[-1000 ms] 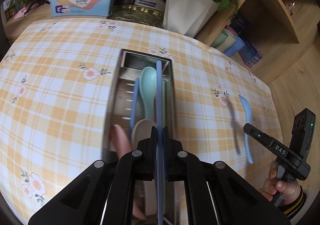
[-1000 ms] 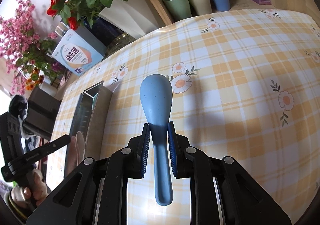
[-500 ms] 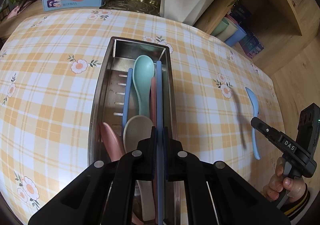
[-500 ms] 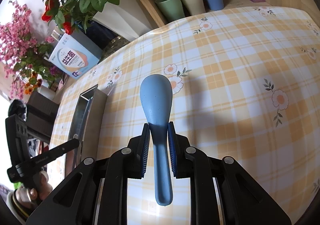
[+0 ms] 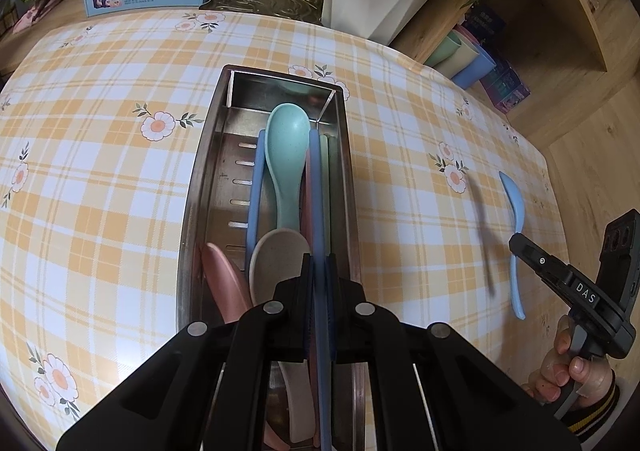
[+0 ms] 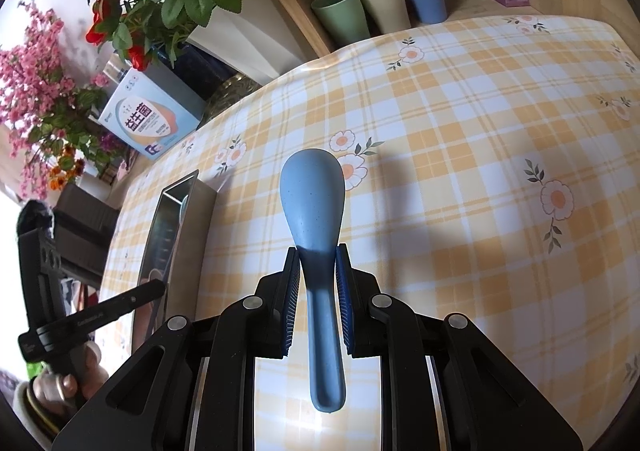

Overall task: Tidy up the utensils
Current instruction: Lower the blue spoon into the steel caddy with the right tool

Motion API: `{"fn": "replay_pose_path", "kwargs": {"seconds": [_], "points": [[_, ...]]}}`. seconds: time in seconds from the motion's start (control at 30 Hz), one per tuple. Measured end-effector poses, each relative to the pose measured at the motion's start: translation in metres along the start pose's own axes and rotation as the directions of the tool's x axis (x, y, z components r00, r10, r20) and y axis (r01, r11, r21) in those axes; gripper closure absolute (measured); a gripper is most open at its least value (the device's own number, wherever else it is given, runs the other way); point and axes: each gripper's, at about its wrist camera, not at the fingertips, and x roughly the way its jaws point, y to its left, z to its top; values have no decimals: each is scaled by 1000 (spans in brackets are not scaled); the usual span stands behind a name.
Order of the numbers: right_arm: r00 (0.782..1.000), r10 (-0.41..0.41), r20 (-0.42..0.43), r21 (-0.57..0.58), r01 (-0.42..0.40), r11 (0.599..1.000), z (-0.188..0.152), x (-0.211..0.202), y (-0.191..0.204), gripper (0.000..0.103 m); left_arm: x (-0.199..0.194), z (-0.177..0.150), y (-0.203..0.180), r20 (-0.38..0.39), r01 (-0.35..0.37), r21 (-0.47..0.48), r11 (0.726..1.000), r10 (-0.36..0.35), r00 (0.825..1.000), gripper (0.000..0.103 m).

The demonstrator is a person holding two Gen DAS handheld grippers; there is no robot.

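The left gripper (image 5: 319, 263) hovers over a steel tray (image 5: 192, 187) on the checked worktop (image 5: 100, 171), its fingers closed on a thin blue utensil handle (image 5: 316, 187) lying lengthwise in the tray beside a teal spoon (image 5: 286, 155). The right gripper (image 6: 318, 255), held above the worktop well right of the tray, pinches a blue spoon (image 6: 313, 199) by its neck, bowl pointing forward.

Tray (image 5: 192, 187) right half packed with spoons (image 5: 286, 155); left slotted strip bare; surrounding tablecloth (image 5: 100, 179) open.
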Motion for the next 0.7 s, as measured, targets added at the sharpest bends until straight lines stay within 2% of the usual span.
{"fn": "replay_pose_path", "kwargs": {"seconds": [0.2,0.7], "points": [[1000,0,5,6,0,1000,1,-3,-1,85,-4,1,-1,8,24,9,1000,-24,1000,97],[1000,-1,27,10,1,1000,-1,-20,5,85,-36,-2,-9,76,-41,65,997,36,996,96]]}}
